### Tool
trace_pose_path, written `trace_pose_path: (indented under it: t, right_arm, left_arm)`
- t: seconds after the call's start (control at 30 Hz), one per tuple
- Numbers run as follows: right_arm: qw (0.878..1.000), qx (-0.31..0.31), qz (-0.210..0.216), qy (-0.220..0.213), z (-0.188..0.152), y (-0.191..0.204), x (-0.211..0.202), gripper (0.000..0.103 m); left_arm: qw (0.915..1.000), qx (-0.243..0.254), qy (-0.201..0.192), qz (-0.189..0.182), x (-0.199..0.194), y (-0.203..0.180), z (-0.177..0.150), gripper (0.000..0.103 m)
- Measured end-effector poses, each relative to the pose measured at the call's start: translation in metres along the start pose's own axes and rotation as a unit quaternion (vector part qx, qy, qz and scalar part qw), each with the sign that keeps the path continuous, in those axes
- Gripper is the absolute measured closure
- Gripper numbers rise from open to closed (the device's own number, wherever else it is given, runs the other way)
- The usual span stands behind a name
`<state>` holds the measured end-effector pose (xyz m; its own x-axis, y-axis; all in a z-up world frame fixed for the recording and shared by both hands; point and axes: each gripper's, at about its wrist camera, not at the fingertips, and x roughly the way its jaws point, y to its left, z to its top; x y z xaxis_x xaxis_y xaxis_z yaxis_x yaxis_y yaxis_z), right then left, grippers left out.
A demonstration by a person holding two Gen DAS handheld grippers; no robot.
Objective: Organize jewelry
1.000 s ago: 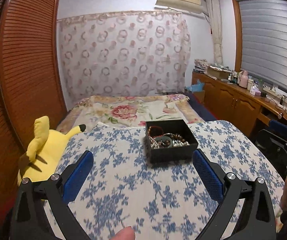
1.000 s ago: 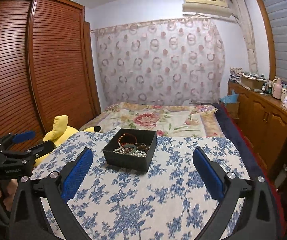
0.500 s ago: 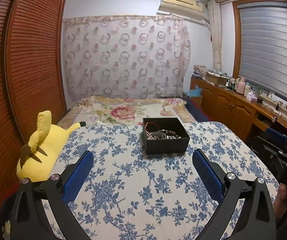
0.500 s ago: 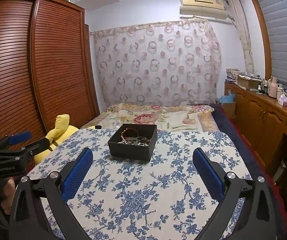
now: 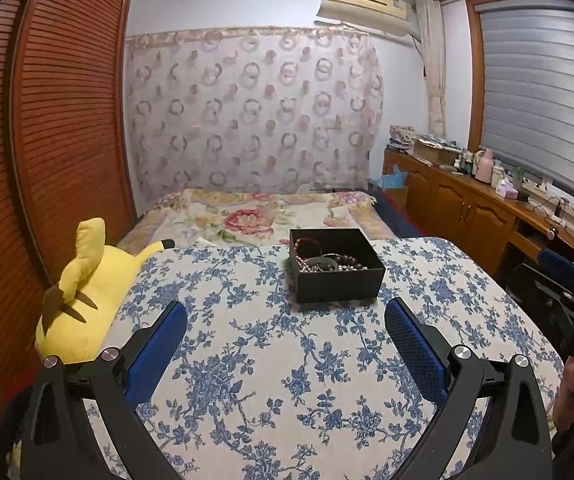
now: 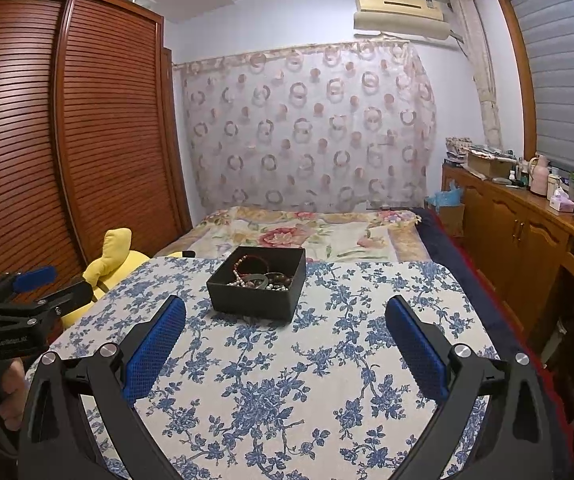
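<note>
Floral-clothed table bearing black jewelry box

Matt black box on printed cloth; glossy slatted wood wardrobe.

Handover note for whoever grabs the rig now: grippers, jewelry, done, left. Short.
Left gripper: open, empty, hanging over the blue-flowered tablecloth, short of the box.
Right gripper: open, empty, also short of the box.
Open black square box: on the far part of the table, nearer the left gripper's right finger. Inside lies a tangle: red bead bracelet, pearl strand, dark wooden bead bracelet and a dark bangle.
Done: nothing visible; no piece lies outside the box.
Left: all the sorting. Probably start with the red bracelet on top.
</note>
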<state>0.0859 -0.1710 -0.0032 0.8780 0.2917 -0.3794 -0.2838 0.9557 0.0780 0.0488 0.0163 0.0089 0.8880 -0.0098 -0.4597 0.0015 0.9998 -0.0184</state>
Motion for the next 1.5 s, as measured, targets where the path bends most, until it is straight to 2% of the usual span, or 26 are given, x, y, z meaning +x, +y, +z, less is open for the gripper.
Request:
trace_pose_path:
  t: [1.5]
  right_arm:
    - [1.000, 0.000, -0.003, 0.000, -0.0030, -0.0006, 0.0019, 0.002]
  left_arm:
    - [1.0000, 0.006, -0.005, 0.000, -0.0041, -0.0032, 0.0016, 0.007]
